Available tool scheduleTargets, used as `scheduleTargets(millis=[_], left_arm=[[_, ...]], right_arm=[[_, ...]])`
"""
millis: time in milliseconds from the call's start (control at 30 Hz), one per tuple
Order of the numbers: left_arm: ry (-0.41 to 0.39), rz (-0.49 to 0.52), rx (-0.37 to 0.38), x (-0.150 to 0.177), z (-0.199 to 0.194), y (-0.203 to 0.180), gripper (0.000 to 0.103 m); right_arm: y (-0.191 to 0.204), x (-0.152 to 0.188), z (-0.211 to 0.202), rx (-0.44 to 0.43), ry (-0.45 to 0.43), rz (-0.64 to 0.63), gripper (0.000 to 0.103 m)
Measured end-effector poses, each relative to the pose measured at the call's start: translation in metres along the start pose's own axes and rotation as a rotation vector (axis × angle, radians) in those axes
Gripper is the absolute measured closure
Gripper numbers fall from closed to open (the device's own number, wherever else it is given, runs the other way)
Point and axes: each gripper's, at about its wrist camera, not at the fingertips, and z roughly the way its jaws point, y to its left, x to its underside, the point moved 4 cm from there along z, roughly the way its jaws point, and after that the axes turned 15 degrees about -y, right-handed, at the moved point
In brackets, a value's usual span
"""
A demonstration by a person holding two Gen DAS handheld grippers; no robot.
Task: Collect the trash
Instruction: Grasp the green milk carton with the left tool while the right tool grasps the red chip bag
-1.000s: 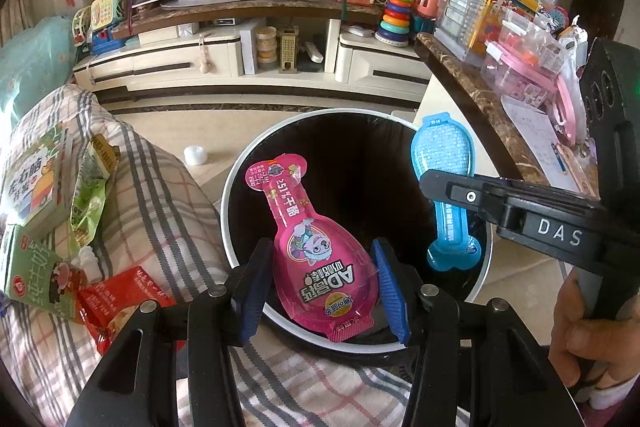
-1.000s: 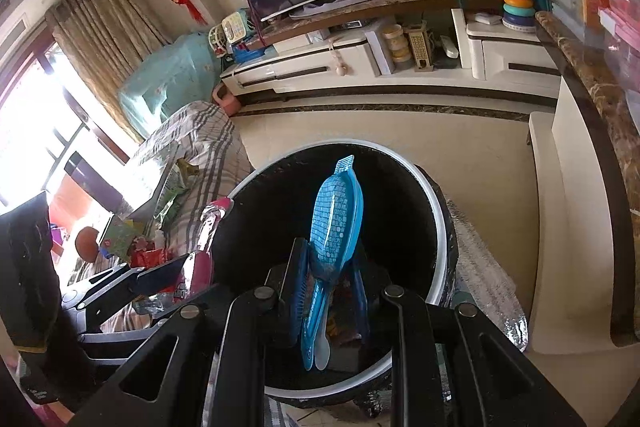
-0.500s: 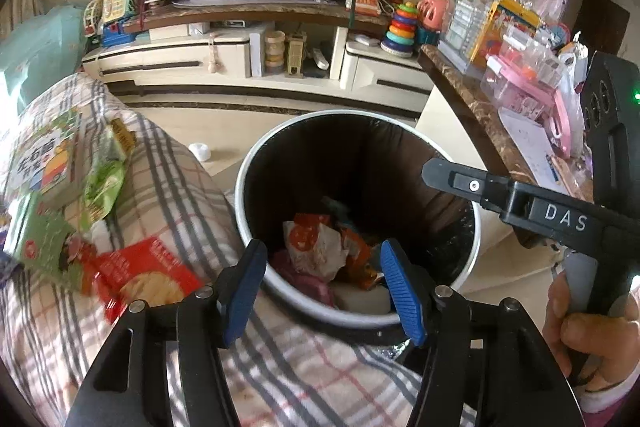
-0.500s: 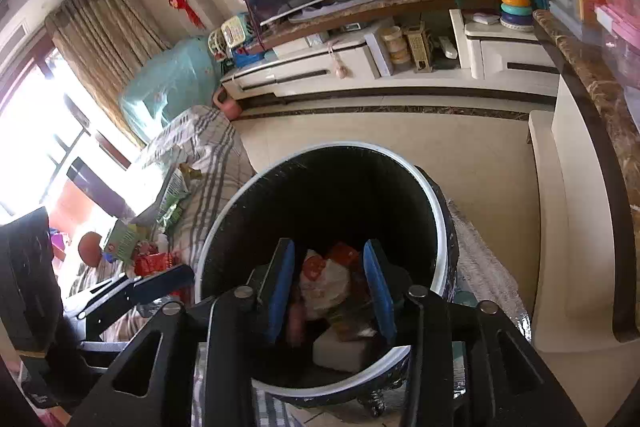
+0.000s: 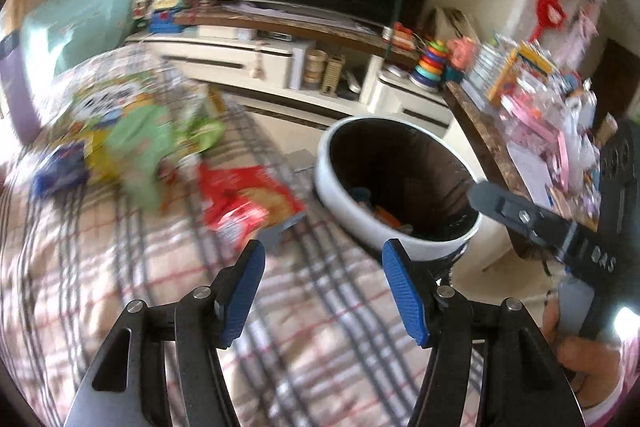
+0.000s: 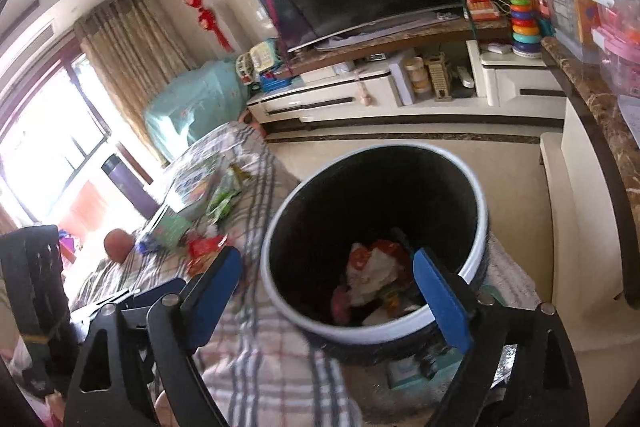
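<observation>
Left wrist view: your left gripper stands with its blue-padded jaws apart and nothing between them, over the plaid checked cloth. The red crinkled snack wrapper lies on that cloth just ahead of the jaws, left of the round white-rimmed black-lined waste bin; green and yellow packets lie further left, blurred. This view is smeared, so your aim at the red wrapper is uncertain; a closure now could catch cloth along with the wrapper, or miss it. Right wrist view: your right gripper has just been opening, and its jaws now stand wide and empty, one pad over the bin mouth and the other outside the rim on the cloth side. Crumpled white, orange and pink trash lies at the bin's bottom. The risk here is the pad near the rim: a careless withdrawal could knock the rim and tip or shift the bin. More wrappers remain on the cloth.
</observation>
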Motion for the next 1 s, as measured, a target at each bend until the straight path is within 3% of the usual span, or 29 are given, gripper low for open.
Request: scheduleTargets(millis=[367, 667, 1000], left_arm=[[-0.004, -0.110, -0.104, 0.028, -0.053, 0.051, 0.042], [0.020, -0.145, -0.163, 0.035, -0.058, 0.068, 0.042], [0.036, -0.143, -0.174, 0.034, -0.050, 0.084, 0.042]], right_arm=[[0.043, 0.040, -0.008, -0.073, 0.039, -0.003, 0.008], [0.072, 0.065, -0.008, -0.088, 0.025, -0.071, 0.007], [0.096, 0.077, 0.004, -0.115, 0.017, -0.119, 0.007]])
